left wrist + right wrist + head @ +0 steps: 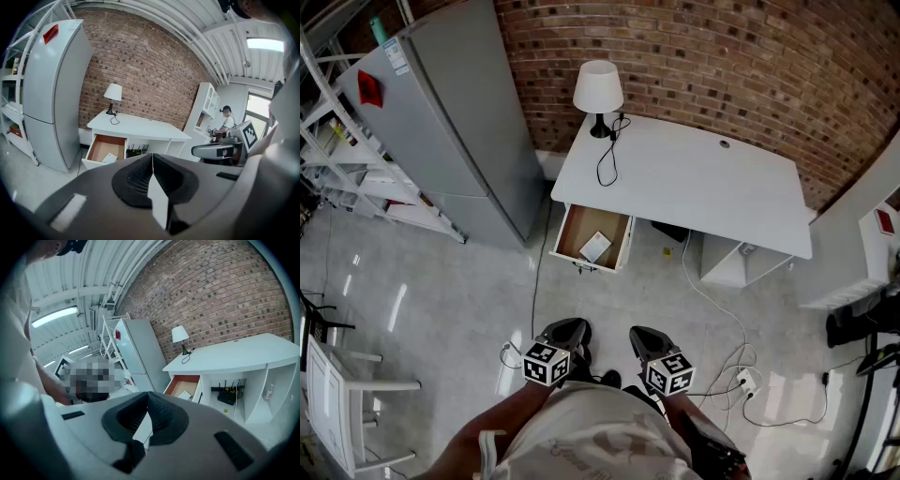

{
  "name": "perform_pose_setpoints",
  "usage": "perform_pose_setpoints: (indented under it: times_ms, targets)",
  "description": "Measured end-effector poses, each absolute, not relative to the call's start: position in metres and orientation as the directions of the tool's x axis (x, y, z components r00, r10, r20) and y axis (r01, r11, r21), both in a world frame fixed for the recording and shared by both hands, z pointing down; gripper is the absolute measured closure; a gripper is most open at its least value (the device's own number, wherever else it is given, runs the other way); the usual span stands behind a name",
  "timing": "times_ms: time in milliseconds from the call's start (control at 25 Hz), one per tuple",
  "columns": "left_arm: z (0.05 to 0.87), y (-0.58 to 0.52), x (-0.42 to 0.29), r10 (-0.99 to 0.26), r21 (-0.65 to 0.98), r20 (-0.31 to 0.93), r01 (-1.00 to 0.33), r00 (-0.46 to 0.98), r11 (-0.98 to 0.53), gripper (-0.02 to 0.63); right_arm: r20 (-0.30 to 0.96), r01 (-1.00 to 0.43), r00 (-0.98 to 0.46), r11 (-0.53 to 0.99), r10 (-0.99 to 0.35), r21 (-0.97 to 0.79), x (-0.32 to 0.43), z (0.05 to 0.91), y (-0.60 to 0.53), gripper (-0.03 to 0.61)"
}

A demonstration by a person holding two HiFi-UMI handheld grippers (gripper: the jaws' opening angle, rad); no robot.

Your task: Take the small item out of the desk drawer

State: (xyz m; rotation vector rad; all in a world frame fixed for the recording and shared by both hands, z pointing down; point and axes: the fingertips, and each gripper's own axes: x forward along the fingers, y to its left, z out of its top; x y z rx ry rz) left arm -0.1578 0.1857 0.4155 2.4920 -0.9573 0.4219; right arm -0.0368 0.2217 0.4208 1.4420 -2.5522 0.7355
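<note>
While left claw [152,159] and right claw [147,397] hang closed, empty, a cable [535,272] trails beside the drawer [574,234].

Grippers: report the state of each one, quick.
Left gripper: closed, jaws together, holding nothing.
Right gripper: closed, jaws together, holding nothing.
</note>
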Motion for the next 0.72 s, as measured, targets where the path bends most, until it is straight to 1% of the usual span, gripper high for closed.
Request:
perform_pose_setpoints:
  times_ms: [200, 360, 720]
  targets:
    - [0.411, 0.217, -0.176, -0.555, 0.275, 0.447, -0.699, 0.701, -0.66, 0.604, 0.334, -0.819, -0.556, 0.433, -0.762, -0.376, -0.057, 0.421, 0.251, 0.572]
    - [0.409, 0.223, -0.186, -0.582, 0.276, 0.442, -0.721, 0.682, -0.635, 0.604, 0.326, -0.807, -0.578, 0.463, -0.748, -0.367, -0.063, 0.417, 0.256, 0.572]
    - [0.414, 0.234, -0.197, -0.601, 0.269, 0.444, -0.738, 0.665, -0.618, 0.604, 0.329, -0.796, -0.595, 0.481, -0.734, -0.367, -0.071, 0.425, 0.259, 0.572]
